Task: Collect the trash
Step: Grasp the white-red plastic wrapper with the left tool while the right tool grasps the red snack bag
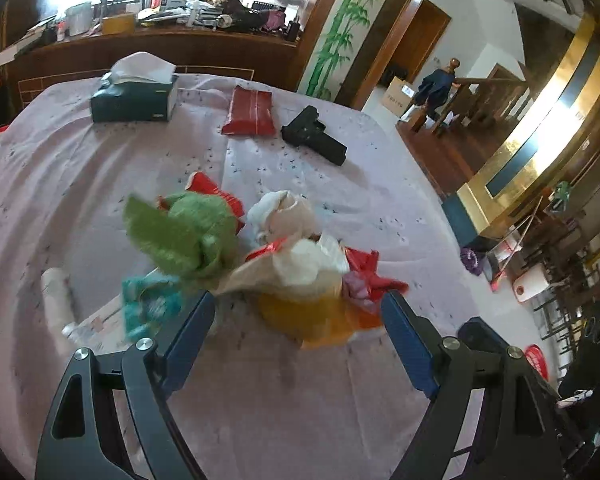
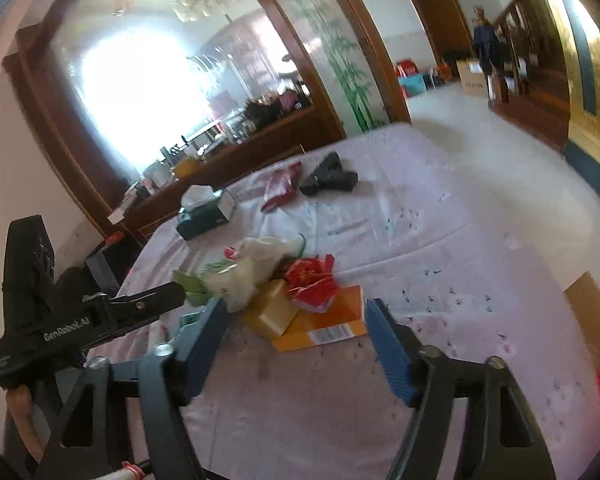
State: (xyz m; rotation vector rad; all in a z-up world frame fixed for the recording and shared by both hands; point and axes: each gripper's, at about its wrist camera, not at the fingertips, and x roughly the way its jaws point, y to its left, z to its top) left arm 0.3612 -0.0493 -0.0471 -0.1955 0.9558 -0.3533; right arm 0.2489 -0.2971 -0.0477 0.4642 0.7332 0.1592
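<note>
A pile of trash lies on the lilac tablecloth (image 1: pixel 100 184): a green crumpled wrapper (image 1: pixel 180 236), white tissue (image 1: pixel 284 216), a red wrapper (image 1: pixel 364 276), a teal wrapper (image 1: pixel 148 304) and an orange box (image 1: pixel 320 316). My left gripper (image 1: pixel 300 316) stands open just before the pile, with the orange box ahead between its blue pads and nothing gripped. In the right wrist view the orange box (image 2: pixel 324 324), a gold box (image 2: pixel 272 312) and the red wrapper (image 2: pixel 312 280) lie just beyond my right gripper (image 2: pixel 296 324), which is open and holds nothing. The left gripper's black housing (image 2: pixel 60 328) shows at the left.
Farther back on the table are a dark green tissue box (image 1: pixel 134 96), a red packet (image 1: pixel 252 112) and a black toy pistol (image 1: pixel 314 134). A white roll (image 1: pixel 56 296) lies at the left. The table edge drops to the floor on the right. A person (image 1: pixel 436 88) stands by distant stairs.
</note>
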